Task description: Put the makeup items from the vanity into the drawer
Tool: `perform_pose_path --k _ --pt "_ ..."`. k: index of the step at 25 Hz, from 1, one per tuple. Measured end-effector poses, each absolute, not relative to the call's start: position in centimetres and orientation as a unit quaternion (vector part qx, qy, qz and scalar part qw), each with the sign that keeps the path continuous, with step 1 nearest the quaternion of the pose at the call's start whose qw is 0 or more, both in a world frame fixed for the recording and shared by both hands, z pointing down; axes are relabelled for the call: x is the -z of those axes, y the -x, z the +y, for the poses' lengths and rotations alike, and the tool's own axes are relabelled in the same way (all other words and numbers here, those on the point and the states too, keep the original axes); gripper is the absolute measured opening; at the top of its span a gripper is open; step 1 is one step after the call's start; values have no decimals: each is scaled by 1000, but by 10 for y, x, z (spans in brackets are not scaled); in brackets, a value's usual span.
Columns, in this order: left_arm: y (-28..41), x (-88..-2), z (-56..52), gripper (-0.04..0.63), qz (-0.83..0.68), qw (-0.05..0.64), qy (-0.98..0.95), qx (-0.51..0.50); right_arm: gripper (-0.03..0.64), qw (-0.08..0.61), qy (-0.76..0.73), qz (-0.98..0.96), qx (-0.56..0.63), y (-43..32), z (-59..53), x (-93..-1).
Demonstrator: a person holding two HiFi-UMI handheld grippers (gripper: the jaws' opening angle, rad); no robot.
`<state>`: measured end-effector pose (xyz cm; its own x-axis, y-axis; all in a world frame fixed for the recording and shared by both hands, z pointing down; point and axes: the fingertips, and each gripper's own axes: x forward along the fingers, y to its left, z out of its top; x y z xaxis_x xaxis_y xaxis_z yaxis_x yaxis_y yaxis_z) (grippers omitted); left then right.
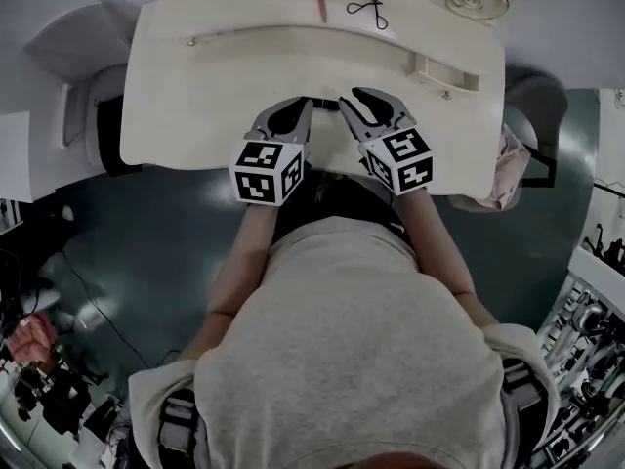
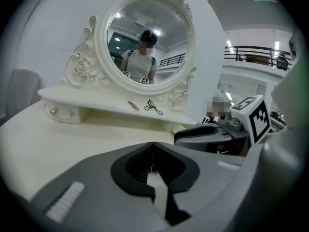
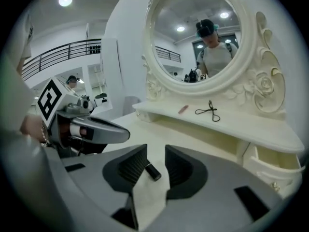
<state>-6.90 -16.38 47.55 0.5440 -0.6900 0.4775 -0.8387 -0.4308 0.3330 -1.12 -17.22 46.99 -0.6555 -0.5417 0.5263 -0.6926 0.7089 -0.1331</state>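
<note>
My right gripper (image 3: 155,149) is open low over the cream vanity table (image 3: 145,134). A small black tube (image 3: 152,171) lies between its jaws, one end close to the left pad; the pads do not press on it. My left gripper (image 2: 153,145) sits just beside it near the table's front edge, its jaws together with nothing in them. In the head view the left gripper (image 1: 306,104) and the right gripper (image 1: 354,97) point at each other's tips. On the raised shelf under the mirror lie a pink lipstick (image 1: 320,1) and a black eyelash curler (image 1: 369,8).
A round mirror (image 2: 147,37) in an ornate white frame stands behind the shelf (image 1: 293,42). A small drawer (image 1: 444,71) sits under the shelf's right end, a knobbed one (image 2: 60,112) at its left. The person stands against the table's front edge.
</note>
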Motion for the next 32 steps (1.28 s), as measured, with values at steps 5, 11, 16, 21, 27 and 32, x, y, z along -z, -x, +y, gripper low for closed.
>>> perform_pose_path --k 5,11,16,21,27,32 --pt "71 -495 -159 9 -471 290 -820 -147 129 274 -295 -901 -163 22 -167 -499" --pt "70 -513 -149 9 -489 307 -801 -155 164 339 -234 -899 -146 31 -156 -534" --pt "72 -519 -146 9 -498 310 -794 -160 163 371 -216 -895 -119 33 -161 -550" --pt "72 -524 -143 9 -503 314 -788 -165 161 405 -182 -894 -63 36 -163 -559" --pt "70 -525 -138 9 -494 318 -790 -177 98 415 -184 -889 -63 37 -156 -563" --pt "69 -522 -142 9 -478 312 -801 -181 95 412 -200 -886 -68 38 -156 -563"
